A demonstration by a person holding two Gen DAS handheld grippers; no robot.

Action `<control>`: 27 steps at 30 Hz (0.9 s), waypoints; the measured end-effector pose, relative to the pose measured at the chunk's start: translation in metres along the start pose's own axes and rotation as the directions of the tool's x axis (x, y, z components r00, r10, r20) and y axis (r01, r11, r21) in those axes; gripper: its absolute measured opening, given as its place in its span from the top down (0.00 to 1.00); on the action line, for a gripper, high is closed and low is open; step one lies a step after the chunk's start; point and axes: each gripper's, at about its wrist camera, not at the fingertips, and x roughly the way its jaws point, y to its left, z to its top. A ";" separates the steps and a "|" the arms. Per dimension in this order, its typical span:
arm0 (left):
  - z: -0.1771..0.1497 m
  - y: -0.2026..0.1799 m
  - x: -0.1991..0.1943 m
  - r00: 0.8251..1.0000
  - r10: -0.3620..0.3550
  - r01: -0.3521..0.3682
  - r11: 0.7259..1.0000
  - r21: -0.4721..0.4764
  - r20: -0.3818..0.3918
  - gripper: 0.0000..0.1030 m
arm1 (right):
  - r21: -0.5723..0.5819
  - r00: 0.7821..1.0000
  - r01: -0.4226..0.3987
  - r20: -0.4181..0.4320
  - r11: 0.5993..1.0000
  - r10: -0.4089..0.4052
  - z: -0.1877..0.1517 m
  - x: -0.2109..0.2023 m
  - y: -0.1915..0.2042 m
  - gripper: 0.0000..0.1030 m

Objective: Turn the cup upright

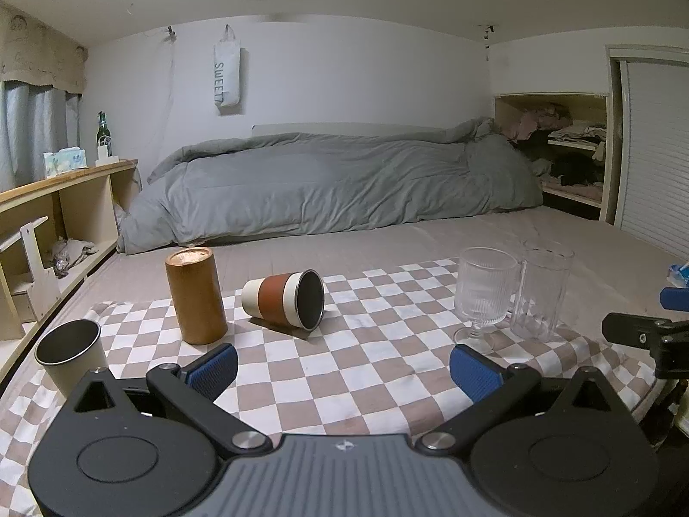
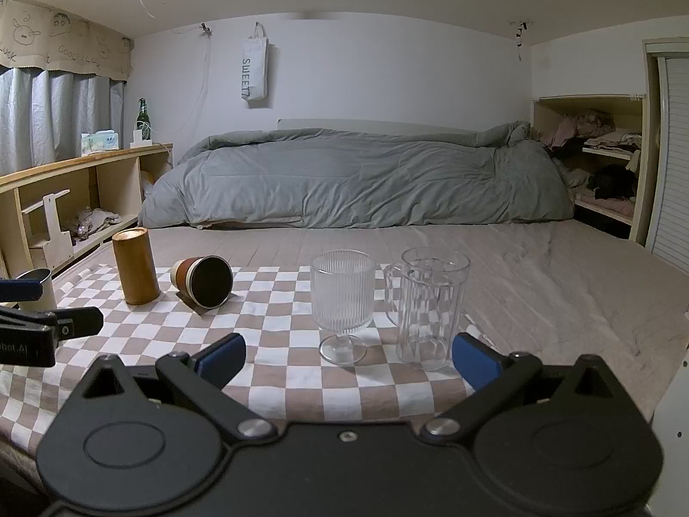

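- Bedroom, low bed; checkered cloth [image 1: 366,357] spread on the mattress [image 2: 560,267], grey duvet [image 1: 327,185] heaped behind it against the wall.
- Cup [image 1: 284,298] with cream and rust bands lies on its side on the cloth, dark open mouth facing the cameras and turned toward the glasses; base points back toward the duvet.
- Brown cylinder [image 1: 196,295] stands upright just beside the cup's base end, small gap between them.
- Steel tumbler [image 1: 71,355] upright, beyond the cylinder from the cup, near the cloth's edge on the shelf side.
- Ribbed stemmed glass [image 1: 484,297] and clear mug [image 1: 544,295] stand side by side, well apart from the cup; bare cloth between cup and glasses.
- Left gripper [image 1: 342,370] hangs over the near cloth, fingers spread wide, nothing between them, apart from the cup.
- Right gripper [image 2: 349,357] also spread wide and empty, low in front of the stemmed glass and mug; cup off to its side, well apart.
- Right wrist view shows the mug handle and the cup mouth more head-on; tumbler there is cut off at the frame edge behind the left gripper's arm.
- Left wrist view shows the cup's banded side and the full tumbler.
- Wooden shelf [image 2: 86,181] runs along the tumbler side; contents hard to make out.
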 end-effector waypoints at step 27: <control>-0.001 0.001 0.001 1.000 0.004 -0.004 1.000 -0.004 -0.007 0.00 | 0.000 1.000 0.000 -0.001 1.000 0.000 0.000 0.000 0.000 0.00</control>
